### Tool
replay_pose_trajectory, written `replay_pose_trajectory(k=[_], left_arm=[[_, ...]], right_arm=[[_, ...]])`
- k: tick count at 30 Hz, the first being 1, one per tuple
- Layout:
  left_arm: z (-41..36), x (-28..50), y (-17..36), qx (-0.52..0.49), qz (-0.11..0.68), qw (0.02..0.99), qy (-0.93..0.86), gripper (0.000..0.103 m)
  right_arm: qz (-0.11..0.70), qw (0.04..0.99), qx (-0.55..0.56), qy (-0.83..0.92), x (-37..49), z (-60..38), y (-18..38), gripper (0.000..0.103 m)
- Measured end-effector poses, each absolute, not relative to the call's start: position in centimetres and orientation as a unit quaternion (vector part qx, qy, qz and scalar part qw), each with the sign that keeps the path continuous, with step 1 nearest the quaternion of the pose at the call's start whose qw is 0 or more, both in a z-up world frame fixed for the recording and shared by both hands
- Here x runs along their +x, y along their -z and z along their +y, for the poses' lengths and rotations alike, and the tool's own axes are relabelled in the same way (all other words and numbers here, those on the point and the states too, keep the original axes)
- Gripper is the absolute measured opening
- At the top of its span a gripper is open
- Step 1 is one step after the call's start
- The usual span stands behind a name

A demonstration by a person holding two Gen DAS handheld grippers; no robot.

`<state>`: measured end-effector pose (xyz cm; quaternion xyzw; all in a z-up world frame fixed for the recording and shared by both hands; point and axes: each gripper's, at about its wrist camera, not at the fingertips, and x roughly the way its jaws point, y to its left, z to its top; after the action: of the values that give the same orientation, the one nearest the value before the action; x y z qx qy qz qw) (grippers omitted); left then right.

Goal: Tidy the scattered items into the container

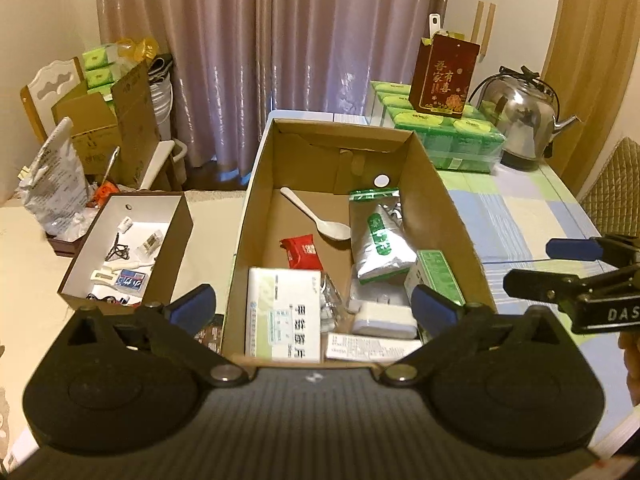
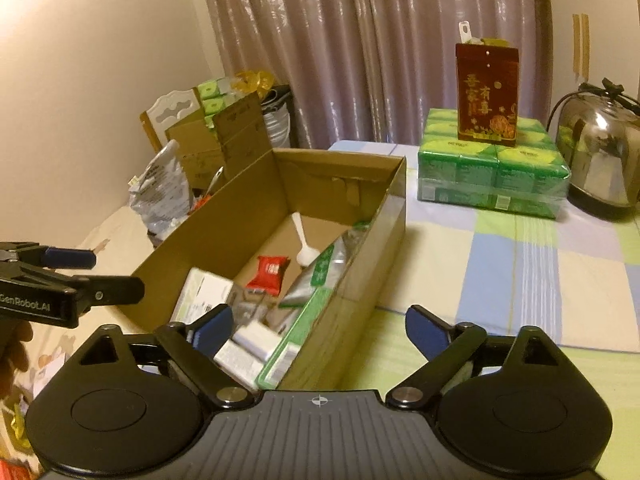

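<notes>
A long open cardboard box (image 1: 434, 184) (image 2: 344, 296) stands on the table. In it lie a white spoon (image 1: 316, 216) (image 2: 304, 246), a red packet (image 1: 302, 254) (image 2: 269, 274), a silver and green pouch (image 1: 378, 240), a green box (image 1: 436, 276), white medicine boxes (image 1: 284, 316) and a small white block (image 1: 384, 320). My left gripper (image 1: 314, 306) is open and empty, above the box's near end. My right gripper (image 2: 320, 326) is open and empty, above the box's near right wall. Each gripper shows in the other's view, the right one at the right edge of the left wrist view (image 1: 560, 264) and the left one at the left edge of the right wrist view (image 2: 108, 276).
A smaller white-lined box (image 1: 176, 240) of small items sits left of the cardboard box. Green tissue packs (image 2: 492, 172) with a red carton (image 2: 486, 92) on top and a steel kettle (image 2: 604, 152) stand at the back right. Bags and cartons (image 1: 116, 128) crowd the back left.
</notes>
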<state>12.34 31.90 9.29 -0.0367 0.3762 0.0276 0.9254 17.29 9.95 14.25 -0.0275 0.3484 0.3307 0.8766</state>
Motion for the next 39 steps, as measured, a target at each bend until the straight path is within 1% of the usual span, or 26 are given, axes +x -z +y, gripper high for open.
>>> replay_pose_trajectory(k=[4,12,19,28,39], left_arm=[[30.8,10.3,-9.9,-0.023,0.385,0.921,-0.05,0.102],[27.7,5.6,-11.9,0.007,0.382,0.92,-0.086,0.102],[26.1,1.7,-12.7,-0.009,0.376,0.921,-0.101,0.102],[24.6,-2.4,-12.7,-0.013,0.372,0.918,-0.135,0.102],[24.0,-5.0,-12.1,-0.039,0.372,0.915,-0.149,0.102]], right_arm=[[0.35,0.878,-0.032,-0.325,15.4,9.0,-14.9,0.101],[0.357,0.876,-0.028,-0.322,11.6,7.2,-16.6,0.101],[0.362,0.873,-0.04,-0.325,7.9,6.0,-17.3,0.101],[0.362,0.869,-0.058,-0.333,3.6,4.1,-17.5,0.101],[0.364,0.871,-0.062,-0.326,1.9,3.6,-18.1,0.101]])
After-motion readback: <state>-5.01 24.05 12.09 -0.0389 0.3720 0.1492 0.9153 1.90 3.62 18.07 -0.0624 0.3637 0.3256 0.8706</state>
